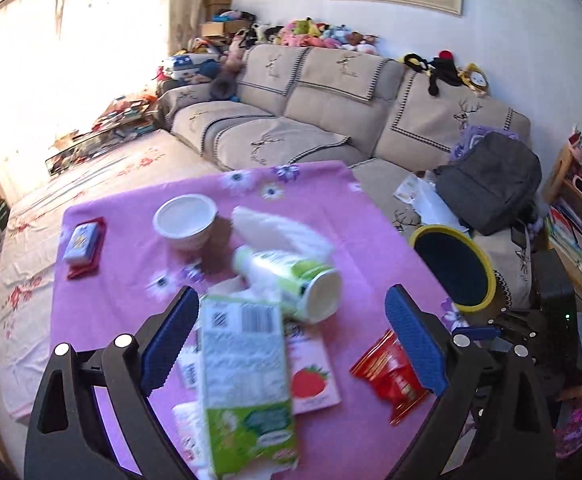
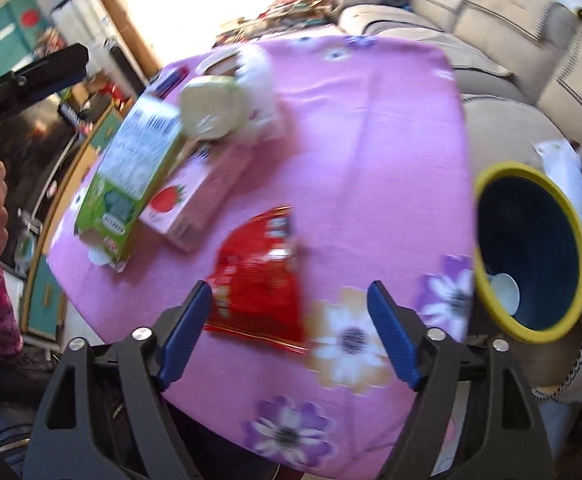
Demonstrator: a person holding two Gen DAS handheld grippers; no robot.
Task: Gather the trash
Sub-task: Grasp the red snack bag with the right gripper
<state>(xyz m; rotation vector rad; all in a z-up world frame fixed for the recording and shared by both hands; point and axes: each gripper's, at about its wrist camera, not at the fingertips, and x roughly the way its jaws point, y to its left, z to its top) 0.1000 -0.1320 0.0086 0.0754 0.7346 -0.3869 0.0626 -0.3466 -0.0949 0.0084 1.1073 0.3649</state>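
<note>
On the pink flowered tablecloth (image 1: 355, 216) lie a green carton (image 1: 247, 384), a pink strawberry carton (image 1: 313, 376), a toppled green-and-white cup (image 1: 291, 280), crumpled tissue (image 1: 275, 228) and a red wrapper (image 1: 391, 376). My left gripper (image 1: 291, 340) is open, its jaws either side of the green carton and above it. My right gripper (image 2: 291, 332) is open just above the red wrapper (image 2: 259, 280), at the table's near edge. The green carton (image 2: 131, 176) and the strawberry carton (image 2: 183, 208) lie to its left.
A yellow-rimmed dark bin (image 1: 453, 268) stands off the table's right edge; it holds a white scrap in the right wrist view (image 2: 531, 252). A white bowl (image 1: 187, 220) and a small blue-and-red pack (image 1: 85, 246) sit at the far left. A beige sofa (image 1: 331, 112) with a grey backpack (image 1: 491, 180) is behind.
</note>
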